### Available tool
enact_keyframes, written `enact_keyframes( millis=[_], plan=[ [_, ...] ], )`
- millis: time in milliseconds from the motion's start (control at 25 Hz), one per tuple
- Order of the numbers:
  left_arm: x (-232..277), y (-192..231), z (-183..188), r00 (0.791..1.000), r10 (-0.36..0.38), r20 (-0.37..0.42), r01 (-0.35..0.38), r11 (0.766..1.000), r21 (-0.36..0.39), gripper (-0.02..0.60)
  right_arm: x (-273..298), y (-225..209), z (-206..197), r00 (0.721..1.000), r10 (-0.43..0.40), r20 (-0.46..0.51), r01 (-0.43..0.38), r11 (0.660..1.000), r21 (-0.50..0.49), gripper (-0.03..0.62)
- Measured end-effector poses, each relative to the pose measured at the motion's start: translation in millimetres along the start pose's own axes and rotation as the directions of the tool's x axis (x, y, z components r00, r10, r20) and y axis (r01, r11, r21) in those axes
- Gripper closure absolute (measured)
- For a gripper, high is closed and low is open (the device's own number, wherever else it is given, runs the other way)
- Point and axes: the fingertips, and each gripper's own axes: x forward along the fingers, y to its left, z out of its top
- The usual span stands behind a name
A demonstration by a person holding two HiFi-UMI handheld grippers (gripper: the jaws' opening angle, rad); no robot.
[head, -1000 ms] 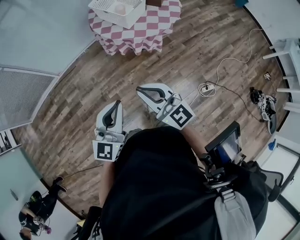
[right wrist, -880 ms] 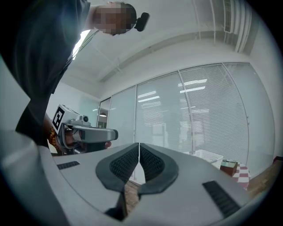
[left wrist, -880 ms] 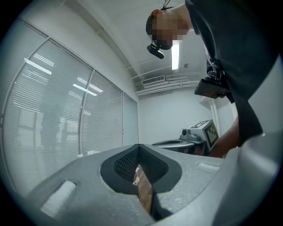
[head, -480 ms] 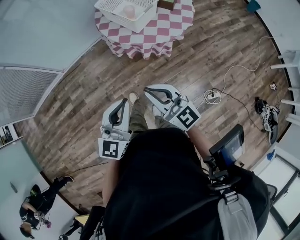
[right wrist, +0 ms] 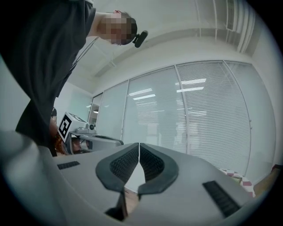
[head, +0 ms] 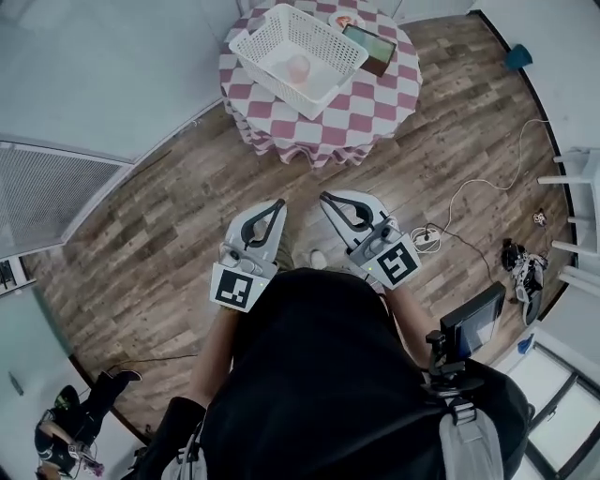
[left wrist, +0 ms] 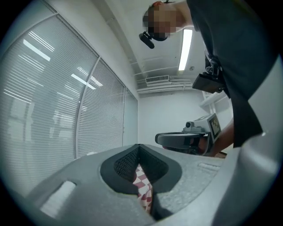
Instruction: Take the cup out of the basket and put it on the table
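A white lattice basket (head: 323, 39) stands on a round table with a red and white checked cloth (head: 375, 103) at the top of the head view. A pale pink cup (head: 298, 66) lies inside the basket. My left gripper (head: 278, 203) and right gripper (head: 327, 198) are held side by side over the wooden floor, well short of the table. Both point toward it. In the left gripper view the left gripper (left wrist: 138, 148) has its pads meeting, with checked cloth showing through the gap below them. The right gripper (right wrist: 139, 145) is shut and empty.
A brown box (head: 367, 49) and a small dish (head: 342, 21) sit on the table behind the basket. On the floor at the right lie a white cable and power strip (head: 427, 234). White furniture legs (head: 572, 178) stand further right. Blinds cover the windows (right wrist: 212, 114).
The table and basket have come lower and nearer in the head view as the person walks toward them. Both grippers have advanced with the body, still shut.
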Motion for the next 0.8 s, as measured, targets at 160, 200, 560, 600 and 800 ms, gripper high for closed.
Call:
enact_keyframes(
  millis=[160, 200, 560, 600, 800],
  plan=[
    [19.5, 50.2, 8.7, 0.998, -0.061, 0.002, 0.061, 0.994, 0.096, 0.584, 52.9, -26.8, -1.7, 1.0, 0.007, -0.025, -0.008, 1.0, -0.029, 0.58],
    [20.9, 64.2, 8.9, 0.997, -0.076, -0.005, 0.076, 0.988, 0.135, 0.584, 68.5, -31.8, -3.7, 1.0, 0.013, -0.025, -0.013, 0.999, -0.036, 0.58],
    [32.0, 156.9, 0.4, 0.999, -0.027, -0.034, 0.032, 0.99, 0.141, 0.584, 128.9, -101.4, -13.7, 0.996, -0.009, -0.088, 0.005, 0.999, -0.038, 0.579],
    [33.7, 164.4, 0.4, 0.999, -0.011, -0.039, 0.016, 0.99, 0.142, 0.584, 132.9, -110.1, -15.7, 0.995, -0.001, -0.099, -0.004, 0.999, -0.045, 0.579],
    [50.3, 193.2, -3.9, 0.987, 0.145, -0.064, -0.141, 0.988, 0.065, 0.584, 157.5, -168.8, -40.1, 0.976, 0.076, -0.205, -0.093, 0.993, -0.074, 0.578]
  ],
)
